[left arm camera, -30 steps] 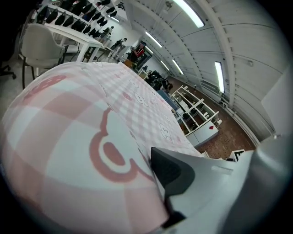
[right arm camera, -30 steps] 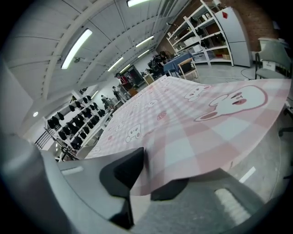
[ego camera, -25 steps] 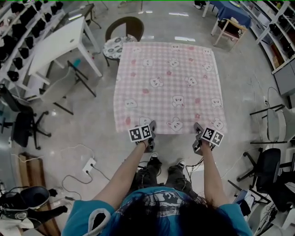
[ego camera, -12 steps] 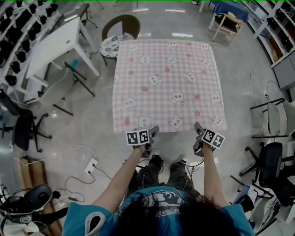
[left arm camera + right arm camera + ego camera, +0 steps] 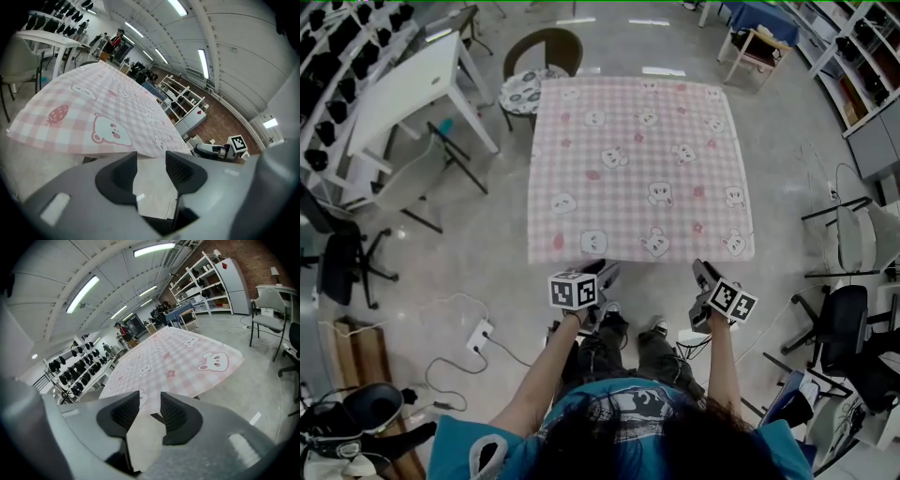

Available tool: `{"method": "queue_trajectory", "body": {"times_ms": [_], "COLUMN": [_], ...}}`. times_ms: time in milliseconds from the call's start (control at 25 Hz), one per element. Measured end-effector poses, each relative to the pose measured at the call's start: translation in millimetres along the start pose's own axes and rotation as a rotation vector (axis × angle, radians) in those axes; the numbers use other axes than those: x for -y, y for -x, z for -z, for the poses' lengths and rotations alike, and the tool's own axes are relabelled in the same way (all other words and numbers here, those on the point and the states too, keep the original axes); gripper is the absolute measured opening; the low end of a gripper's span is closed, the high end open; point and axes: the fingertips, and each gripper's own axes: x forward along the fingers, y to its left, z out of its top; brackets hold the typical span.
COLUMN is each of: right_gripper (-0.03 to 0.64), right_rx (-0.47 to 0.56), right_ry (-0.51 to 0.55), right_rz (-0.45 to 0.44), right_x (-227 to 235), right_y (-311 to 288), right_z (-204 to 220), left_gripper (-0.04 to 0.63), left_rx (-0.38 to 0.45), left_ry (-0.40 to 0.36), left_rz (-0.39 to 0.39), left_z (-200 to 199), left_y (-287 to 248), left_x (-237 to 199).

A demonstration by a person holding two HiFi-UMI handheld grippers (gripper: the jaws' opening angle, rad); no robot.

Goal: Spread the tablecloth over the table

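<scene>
The tablecloth (image 5: 637, 169), pink-checked with bear prints, lies flat and square over the table, which it hides completely. Its near hem runs across just ahead of both tongs. The left tongs (image 5: 605, 274) and the right tongs (image 5: 701, 274) have just been opening and stand wide apart, with nothing between the jaws and only floor showing through each gap. Both appear clear of the cloth. The spread looks essentially done, so the step in hand is probably a clean let-go. To do it well, draw both tongs straight back from the hem together, jaws wide, so no pad catches the edge and drags it. Then check that the hem lies level from the left tongs' side across to the right's, and nip and tug only a corner that sags.
</scene>
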Motion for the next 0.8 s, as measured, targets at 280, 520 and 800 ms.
{"method": "queue_trajectory", "body": {"times_ms": [280, 520, 800], "right_gripper": [0.130, 0.130, 0.130], "right_rx": [0.025, 0.038, 0.070], "right_ry": [0.091, 0.221, 0.325], "right_rz": [-0.131, -0.272, -0.399], "right_x": [-46.2, -99.4, -133.4], "right_y": [21.0, 51.9, 102.3], "right_z": [-14.6, -25.7, -21.4], "left_gripper": [0.187, 0.175, 0.165], "left_rx": [0.118, 0.156, 0.249], "left_ry": [-0.029, -0.188, -0.368], "left_rz": [0.017, 0.052, 0.067], "left_z": [-12.5, -18.8, -27.8], "left_y": [21.4, 48.8, 81.0], "left_x": [33.0, 80.0, 144.1]}}
